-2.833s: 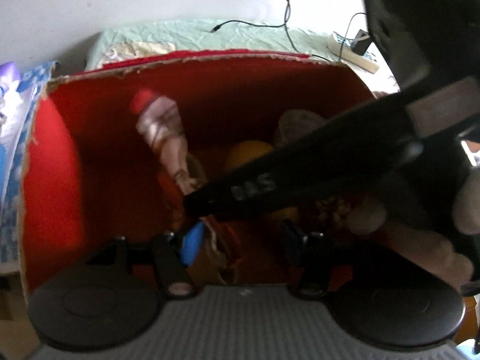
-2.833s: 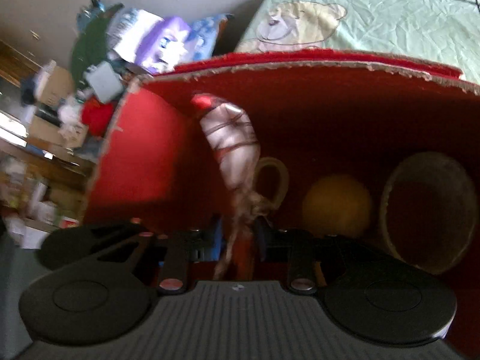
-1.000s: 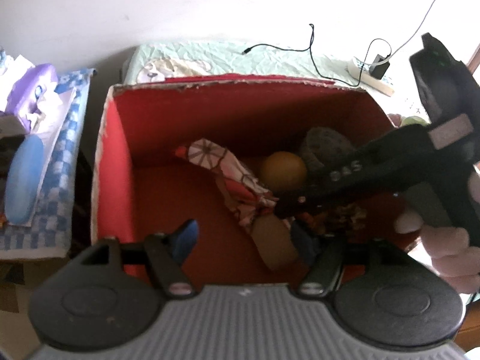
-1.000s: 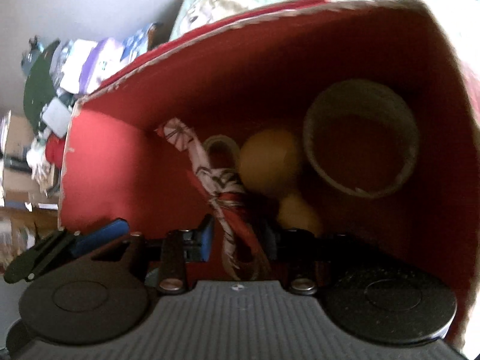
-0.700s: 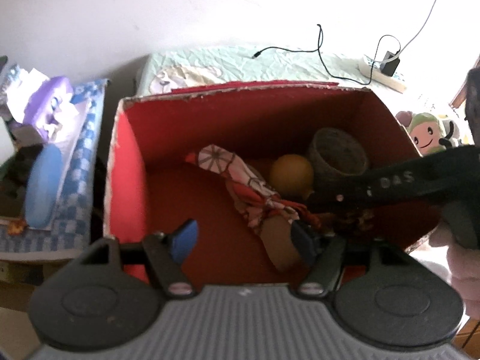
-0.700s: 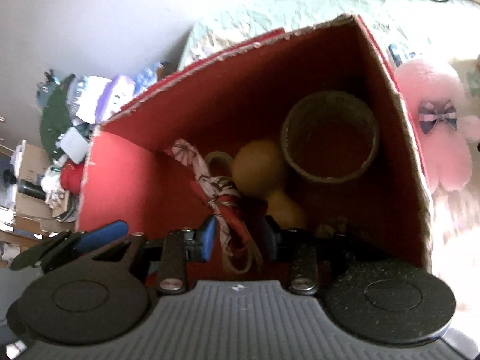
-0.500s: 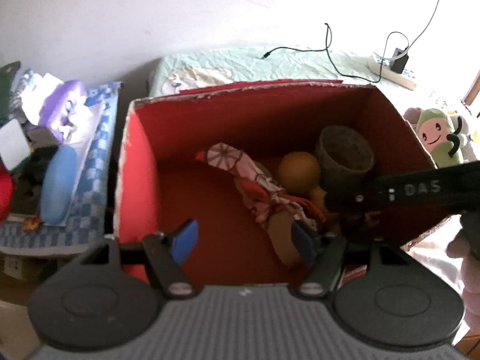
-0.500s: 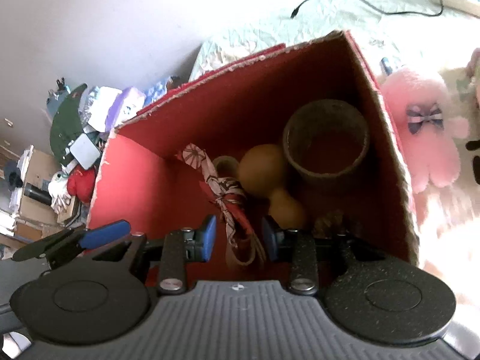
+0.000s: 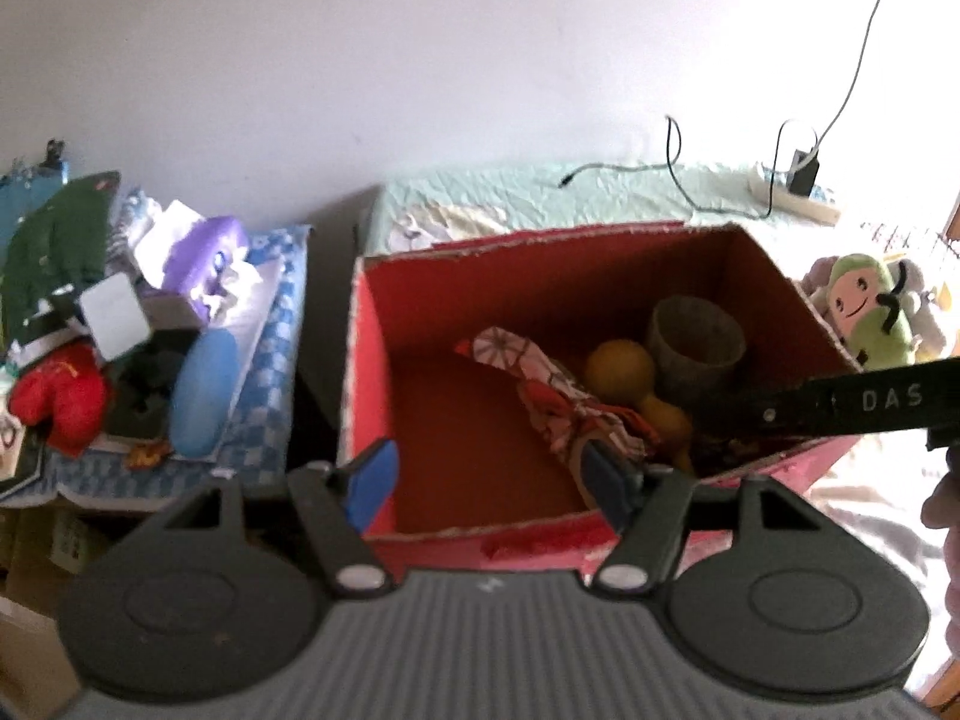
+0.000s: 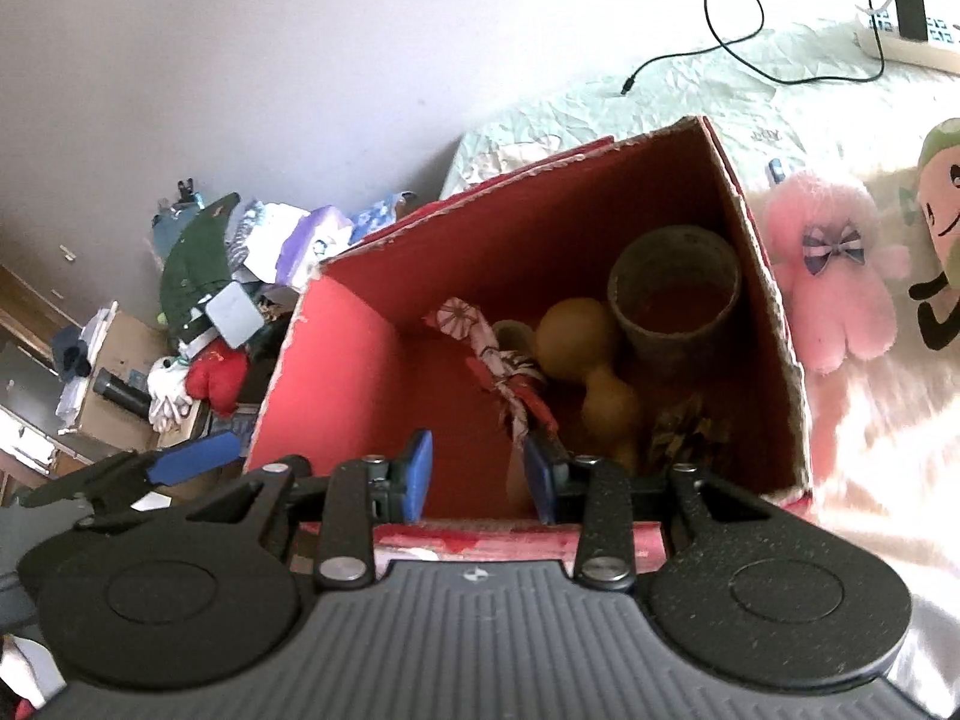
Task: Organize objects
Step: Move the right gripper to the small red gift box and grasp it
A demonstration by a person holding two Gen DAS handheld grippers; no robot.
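Observation:
A red cardboard box (image 9: pixel 369 360) (image 10: pixel 324 360) stands on the bed. In it lie a folded patterned paper fan (image 9: pixel 540 384) (image 10: pixel 498 372), a yellow gourd (image 9: pixel 621 369) (image 10: pixel 579 336) and a brown woven cup (image 9: pixel 696 342) (image 10: pixel 672 294). My left gripper (image 9: pixel 489 477) is open and empty above the box's near edge. My right gripper (image 10: pixel 477 474) is open and empty above the near edge, apart from the fan; its arm (image 9: pixel 840 405) crosses the left wrist view.
A pink plush (image 10: pixel 831 276) and a green plush (image 9: pixel 867 312) lie right of the box. A cluttered pile with a red toy (image 9: pixel 57 396) and a blue case (image 9: pixel 201 393) sits to the left. A cable (image 10: pixel 732 18) and a power strip (image 9: pixel 795 207) lie behind.
Both grippers have drawn back and up out of the box. My right gripper has opened and let go of the fan, which now lies in the box.

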